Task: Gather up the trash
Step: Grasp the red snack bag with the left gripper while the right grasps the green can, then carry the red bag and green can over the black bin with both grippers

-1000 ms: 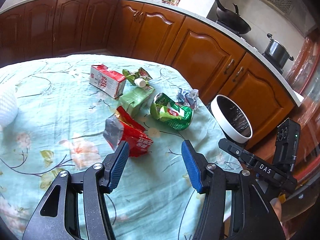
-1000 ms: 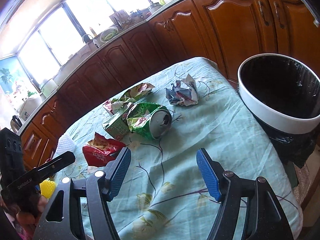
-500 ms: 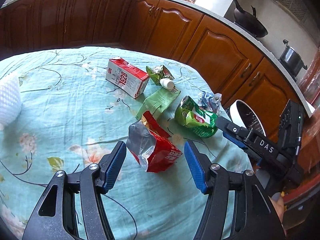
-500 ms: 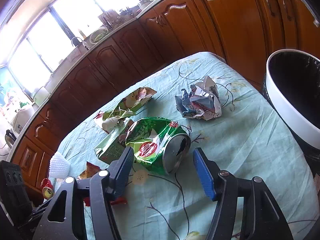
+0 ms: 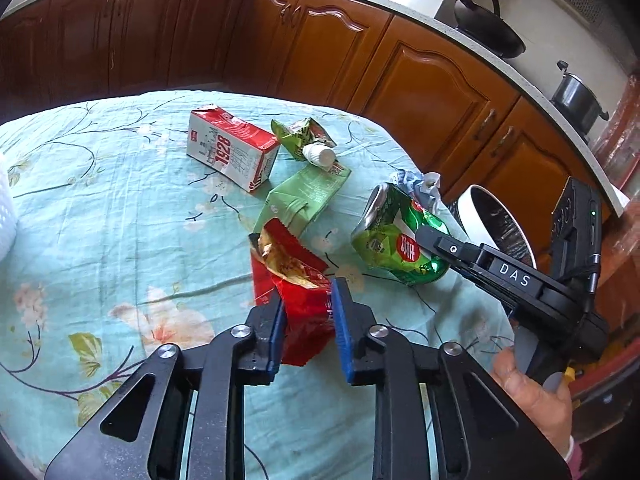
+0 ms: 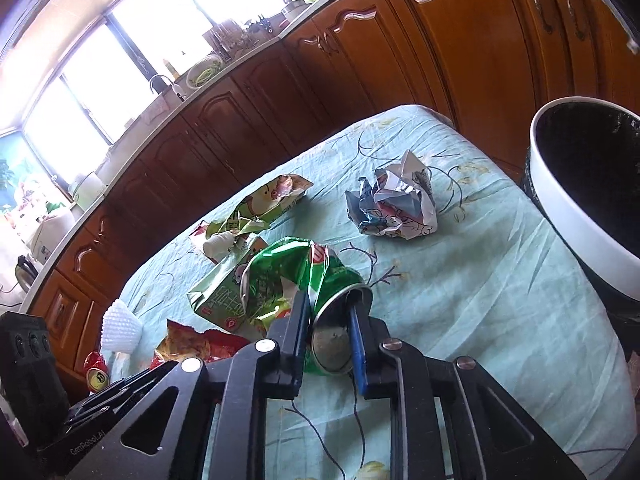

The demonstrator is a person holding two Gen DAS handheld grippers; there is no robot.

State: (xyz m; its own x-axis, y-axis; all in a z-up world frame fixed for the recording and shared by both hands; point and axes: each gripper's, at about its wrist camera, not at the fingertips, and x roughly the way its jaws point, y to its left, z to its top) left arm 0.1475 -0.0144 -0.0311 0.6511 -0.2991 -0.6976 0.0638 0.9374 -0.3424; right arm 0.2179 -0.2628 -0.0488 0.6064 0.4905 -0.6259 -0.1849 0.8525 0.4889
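A torn red snack bag [image 5: 288,264] lies on the floral tablecloth [image 5: 100,200]. My left gripper [image 5: 308,296] is closing on it, and both blue pads press its lower end. A crushed green can [image 6: 288,276] lies on its side to the right. My right gripper [image 6: 328,308] is closing on the can's round end, with a pad on each side. The white-rimmed trash bin [image 6: 560,200] with a black liner stands just off the table's right edge. In the left wrist view the right gripper's body [image 5: 512,276] reaches over the can [image 5: 388,236].
More litter lies beyond: a red-and-white milk carton [image 5: 232,148], a flattened green carton [image 5: 308,192], a green wrapper [image 5: 300,132], a small white bottle [image 5: 318,154] and crumpled paper [image 6: 394,204]. A white foam net [image 6: 120,324] sits at the far left. Wooden cabinets ring the table.
Both grippers moved forward and went from wide open to closed: the left onto the red snack bag, the right onto the crushed green can.
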